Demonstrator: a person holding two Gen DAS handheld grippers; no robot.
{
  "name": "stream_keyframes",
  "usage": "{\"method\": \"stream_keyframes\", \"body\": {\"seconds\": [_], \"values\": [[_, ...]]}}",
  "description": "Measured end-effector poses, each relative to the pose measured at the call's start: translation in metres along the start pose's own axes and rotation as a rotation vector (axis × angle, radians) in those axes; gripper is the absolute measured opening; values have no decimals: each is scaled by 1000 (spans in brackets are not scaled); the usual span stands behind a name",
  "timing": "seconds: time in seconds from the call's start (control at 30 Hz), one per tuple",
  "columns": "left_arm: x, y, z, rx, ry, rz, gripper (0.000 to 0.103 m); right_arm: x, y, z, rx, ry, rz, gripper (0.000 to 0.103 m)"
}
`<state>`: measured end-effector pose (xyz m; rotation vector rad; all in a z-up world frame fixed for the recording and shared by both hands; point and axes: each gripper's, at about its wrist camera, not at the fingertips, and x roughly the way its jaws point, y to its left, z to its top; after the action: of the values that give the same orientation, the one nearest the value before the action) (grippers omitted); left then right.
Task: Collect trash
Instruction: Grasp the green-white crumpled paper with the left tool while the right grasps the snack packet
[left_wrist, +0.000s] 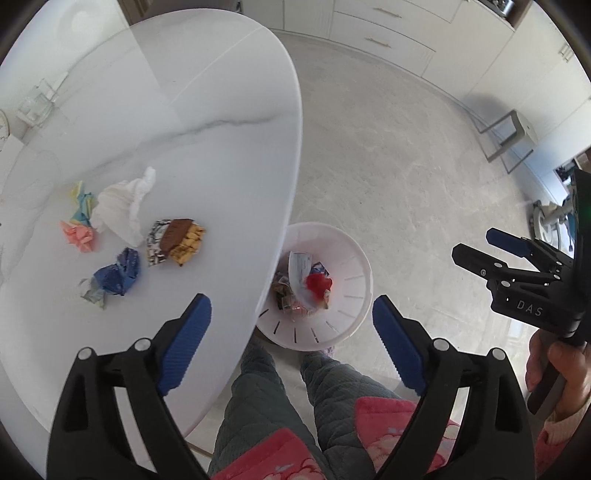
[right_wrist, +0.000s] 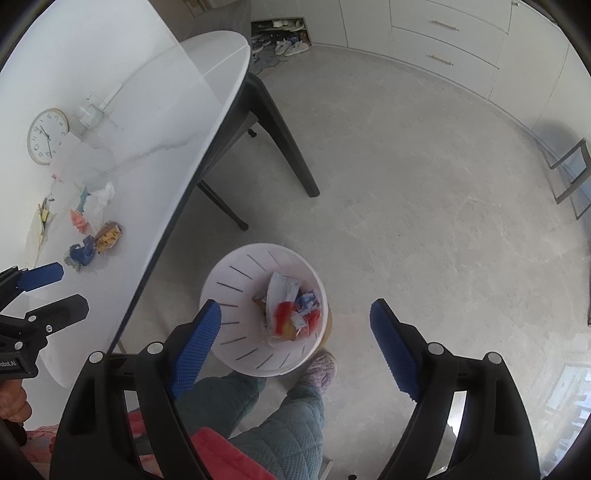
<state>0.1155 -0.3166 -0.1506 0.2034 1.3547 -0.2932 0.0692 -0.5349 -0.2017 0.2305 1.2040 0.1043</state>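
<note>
The mouth of the white slotted bin (right_wrist: 225, 291) was left uncovered from above, though its near-table side was overhung by the rim of the white marble table (left_wrist: 236, 155) and its floor was already covered by wrappers. A tight cluster was formed on the tabletop by the white tissue (left_wrist: 122, 206), chocolate wrapper (left_wrist: 177, 240), blue wrapper (left_wrist: 118, 275) and pink paper (left_wrist: 79, 234), with bare tabletop left all around it. Wide open floor (right_wrist: 424, 184) was left beyond the bin, broken only by the black table legs (right_wrist: 284, 144).
</note>
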Motion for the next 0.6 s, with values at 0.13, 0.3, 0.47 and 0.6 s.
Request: {"method": "stream_keyframes", "body": {"seconds": [0.13,0.3,0.47,0.6], "values": [[-5,11,1,-12,-12,11,87,-3,13,10,-26,-18,5,86],[-8,29,4,-31,-17,15,87,-6,32,18,-58,-26,5,87],[-18,64,-2,-71,-44,12,88,-5,65,24,-95,-30,27,93],[-18,107,-19,-109,-52,24,88,0,101,27,-163,-21,88,95]]}}
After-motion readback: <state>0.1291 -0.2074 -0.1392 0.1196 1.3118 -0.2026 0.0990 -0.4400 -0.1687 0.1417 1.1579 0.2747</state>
